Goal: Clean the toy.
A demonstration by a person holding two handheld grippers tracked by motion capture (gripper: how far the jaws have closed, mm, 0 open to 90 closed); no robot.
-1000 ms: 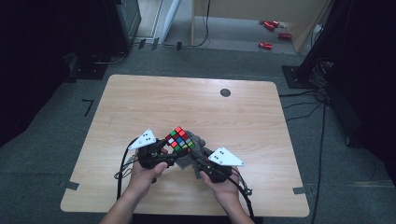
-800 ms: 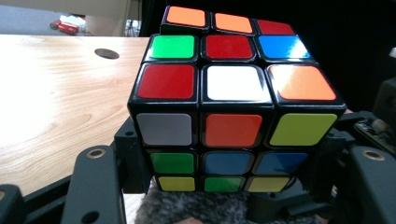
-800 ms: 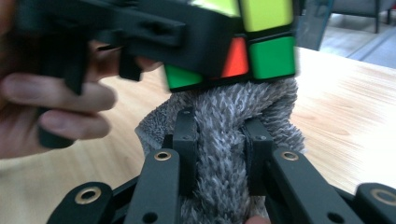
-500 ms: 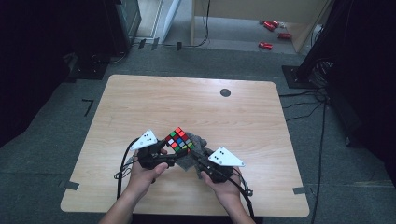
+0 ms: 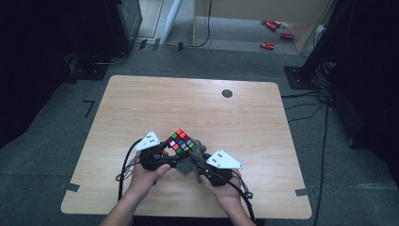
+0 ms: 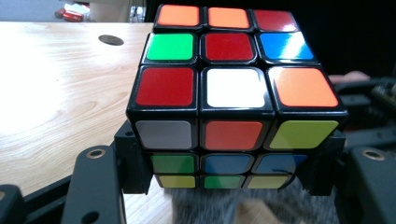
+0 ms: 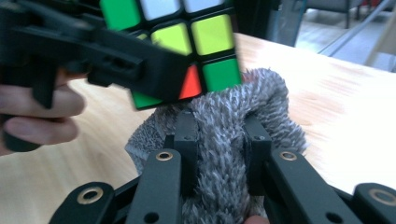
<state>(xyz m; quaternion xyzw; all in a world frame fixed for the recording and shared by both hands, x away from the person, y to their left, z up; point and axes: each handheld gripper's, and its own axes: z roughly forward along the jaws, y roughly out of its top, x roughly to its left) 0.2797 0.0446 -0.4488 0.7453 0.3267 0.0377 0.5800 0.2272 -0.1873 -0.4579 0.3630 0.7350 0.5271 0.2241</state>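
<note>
A scrambled colour cube (image 5: 181,141) (image 6: 233,100) is held just above the table near its front edge, with my left gripper (image 5: 165,153) (image 6: 229,170) shut on its lower layers. A grey fuzzy cloth (image 5: 194,160) (image 7: 233,140) is bunched under and beside the cube, and my right gripper (image 5: 200,165) (image 7: 219,144) is shut on a fold of it. In the right gripper view the cube (image 7: 182,42) hangs right above the cloth, touching its top. A hand holds each gripper from below.
The wooden table (image 5: 188,108) has a small dark round hole (image 5: 227,93) near its far edge. Cables trail from both grippers over the front edge. Red objects (image 5: 270,33) lie on the floor beyond the table, with dark equipment on both sides.
Almost nothing differs; the cube and both grippers stay in the same spot, with at most a slight shift of the cloth.
</note>
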